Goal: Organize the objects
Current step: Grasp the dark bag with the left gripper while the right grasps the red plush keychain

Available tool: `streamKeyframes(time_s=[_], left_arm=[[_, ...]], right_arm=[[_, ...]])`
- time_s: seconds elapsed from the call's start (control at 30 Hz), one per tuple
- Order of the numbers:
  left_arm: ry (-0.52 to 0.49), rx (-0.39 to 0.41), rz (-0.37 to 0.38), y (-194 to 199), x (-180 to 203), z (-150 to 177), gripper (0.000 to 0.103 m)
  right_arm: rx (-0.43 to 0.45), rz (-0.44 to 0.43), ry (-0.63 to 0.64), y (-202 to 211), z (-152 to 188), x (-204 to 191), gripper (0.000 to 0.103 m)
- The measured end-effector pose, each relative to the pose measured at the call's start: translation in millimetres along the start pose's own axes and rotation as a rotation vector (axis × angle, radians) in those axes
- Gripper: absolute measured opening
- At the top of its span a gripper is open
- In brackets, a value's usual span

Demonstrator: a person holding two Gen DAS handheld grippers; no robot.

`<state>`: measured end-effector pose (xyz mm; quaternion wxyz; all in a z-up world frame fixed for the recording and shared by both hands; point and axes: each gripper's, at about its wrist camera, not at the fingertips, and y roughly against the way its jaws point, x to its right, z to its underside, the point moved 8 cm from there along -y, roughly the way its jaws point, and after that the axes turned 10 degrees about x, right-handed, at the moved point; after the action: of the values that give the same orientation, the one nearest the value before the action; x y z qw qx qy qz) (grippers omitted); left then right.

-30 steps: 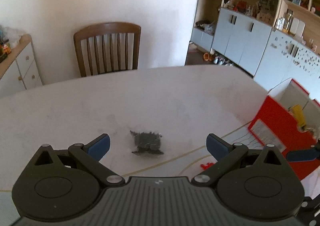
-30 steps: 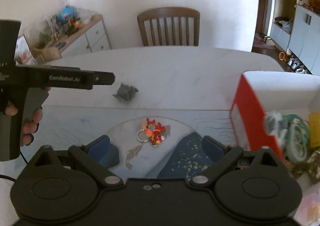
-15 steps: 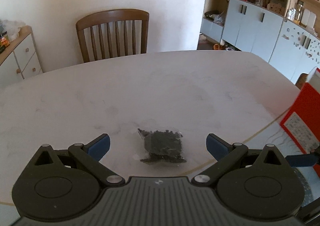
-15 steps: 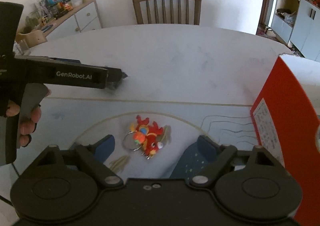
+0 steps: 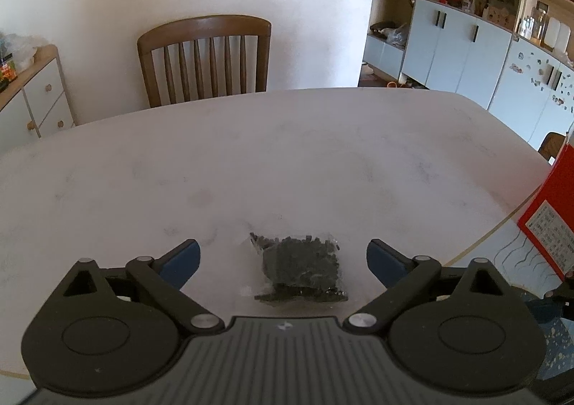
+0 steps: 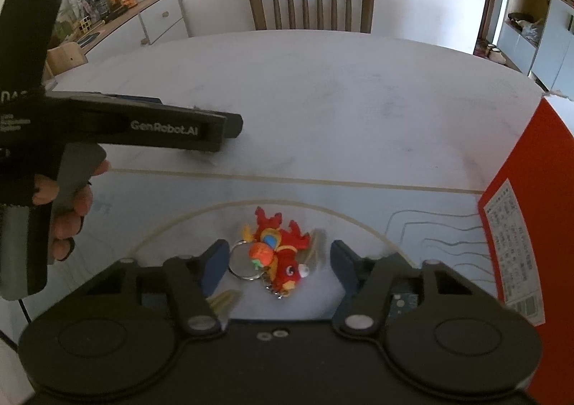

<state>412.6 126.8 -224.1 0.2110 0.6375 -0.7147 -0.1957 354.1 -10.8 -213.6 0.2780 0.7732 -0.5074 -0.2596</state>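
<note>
Two items not yet boxed — both loose on the table (image 5: 287, 153), left of the red box (image 6: 520, 225). Right gripper (image 6: 276, 261) just closing around the red fish keychain (image 6: 278, 256), not yet pinching. Left gripper (image 5: 283, 257) spread wide — straddling the black-bits bag (image 5: 301, 266).

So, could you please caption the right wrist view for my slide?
Right gripper, closing, straddles a red plush keychain on the table mat.

Two close, downward wrist views, seemingly overlapping
</note>
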Motion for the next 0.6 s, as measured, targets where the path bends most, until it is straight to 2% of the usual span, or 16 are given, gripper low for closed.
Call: streamKeyframes(time_s=[0.13,0.17,0.2,0.3,0.43,0.6], left_arm=[[-0.001,0.003,0.004,1.2,0.8,3.8,0.095],[-0.003,0.006,0.006,2.0,1.6,4.0,0.088],[-0.006,0.002,0.013,1.7,2.6,4.5,0.076],[-0.012,-0.023,0.013,-3.7,1.8,7.3,0.065],[-0.026,-0.025,0.015,-3.7,5.4,8.4,0.052],[-0.052,-0.034,0.013,-2.9,10.6,7.7,0.045]], right_arm=[[0.006,0.009,0.002,-0.4,-0.6,-0.8,0.050],[0.007,0.011,0.001,-0.4,-0.6,-0.8,0.047],[0.008,0.013,-0.001,-0.7,-0.9,-0.9,0.045],[0.010,0.017,-0.021,-0.4,-1.5,1.9,0.042],[0.013,0.030,-0.035,0.3,-1.4,3.3,0.038],[0.016,0.043,-0.026,1.8,0.7,2.5,0.035]])
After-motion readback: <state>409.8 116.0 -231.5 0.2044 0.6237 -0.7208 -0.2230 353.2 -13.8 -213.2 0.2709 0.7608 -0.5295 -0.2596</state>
